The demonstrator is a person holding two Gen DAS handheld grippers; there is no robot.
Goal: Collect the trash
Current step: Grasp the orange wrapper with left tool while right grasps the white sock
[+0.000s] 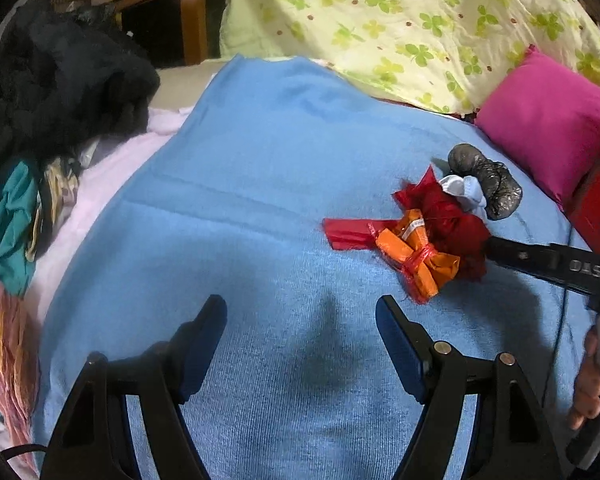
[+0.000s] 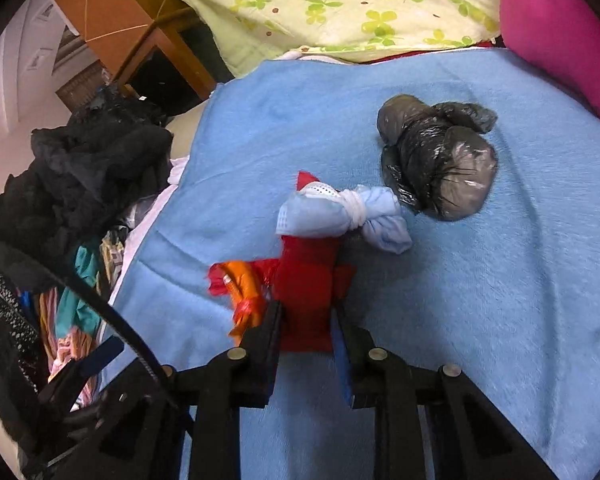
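While R claw (image 2: 306,316) grips red wrapper (image 2: 306,280), grey bag (image 2: 440,160) near.

At the bottom centre of the frame the right gripper (image 2: 306,316) has its jaws clamped on a red bundle (image 2: 306,280) lying on a blue towel (image 2: 480,300). An orange wrapper (image 2: 244,286) touches the bundle's left side. A pale blue tied wad (image 2: 340,214) lies against its upper end. A grey bag (image 2: 440,160) sits upper right of that, touching the wad. Dark clothes (image 2: 92,176) are heaped at left. A clover-print cloth (image 2: 340,4) runs along the top and a pink pillow (image 2: 560,32) fills the upper right corner.
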